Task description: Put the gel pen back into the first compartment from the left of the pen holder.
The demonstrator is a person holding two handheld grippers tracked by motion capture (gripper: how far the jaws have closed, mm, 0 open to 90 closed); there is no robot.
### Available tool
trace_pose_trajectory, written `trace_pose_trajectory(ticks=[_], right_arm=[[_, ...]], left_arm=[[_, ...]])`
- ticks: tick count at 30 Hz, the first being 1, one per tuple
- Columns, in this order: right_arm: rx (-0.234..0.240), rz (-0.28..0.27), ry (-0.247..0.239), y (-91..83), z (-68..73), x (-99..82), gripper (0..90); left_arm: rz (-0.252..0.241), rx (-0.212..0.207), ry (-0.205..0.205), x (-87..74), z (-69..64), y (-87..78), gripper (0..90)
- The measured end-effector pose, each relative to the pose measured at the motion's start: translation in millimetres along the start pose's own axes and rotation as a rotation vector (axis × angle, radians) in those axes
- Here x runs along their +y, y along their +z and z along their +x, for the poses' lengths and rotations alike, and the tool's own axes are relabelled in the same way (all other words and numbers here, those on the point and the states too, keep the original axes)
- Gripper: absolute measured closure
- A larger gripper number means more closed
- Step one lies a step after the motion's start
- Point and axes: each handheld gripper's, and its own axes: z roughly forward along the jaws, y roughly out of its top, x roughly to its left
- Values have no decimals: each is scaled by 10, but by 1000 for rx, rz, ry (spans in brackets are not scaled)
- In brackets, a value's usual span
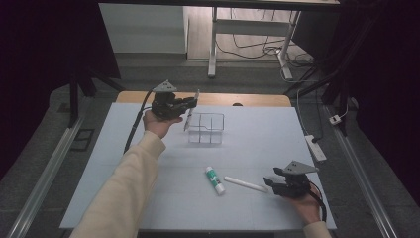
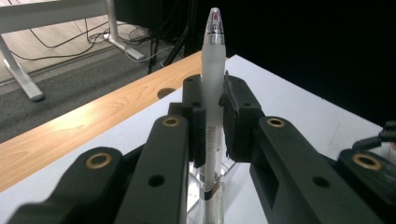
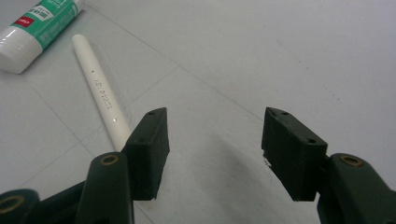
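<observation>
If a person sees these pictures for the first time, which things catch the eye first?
First, the left hand-held gripper holding a frosted pen upright beside the clear divided box at the table's far side. Then the green-labelled glue stick and white stick lying near the open right hand-held gripper.

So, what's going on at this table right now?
A person works with a tool in each hand. The left tool is shut on a frosted pen, holding it beside the clear divided box at the far side of the white mat. The right tool is open, nothing between its jaws, close to a white stick lying on the mat. A green-labelled glue stick lies next to that.
</observation>
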Motion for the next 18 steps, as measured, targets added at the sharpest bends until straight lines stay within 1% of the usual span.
trace_pose_trajectory(ticks=[2, 4, 8, 13, 15, 18], right_arm=[[-3, -1, 0, -3, 4, 1, 406], [-3, -1, 0, -5, 2, -1, 406], [0, 6, 0, -2, -4, -6, 407], [-2, 8, -4, 1, 5, -6, 408], [-1, 8, -4, 0, 8, -5, 409], [-1, 11, -3, 5, 10, -6, 409]], left_arm=[[-2, 1, 0, 16, -8, 36, 801], [-4, 4, 12, 27, -14, 68, 800], [-8, 6, 13, 44, -1, 134, 800], [-23, 27, 17, 76, 44, 197, 800], [-26, 38, 14, 87, 74, 218, 800], [-40, 39, -1, 90, 120, 246, 800]])
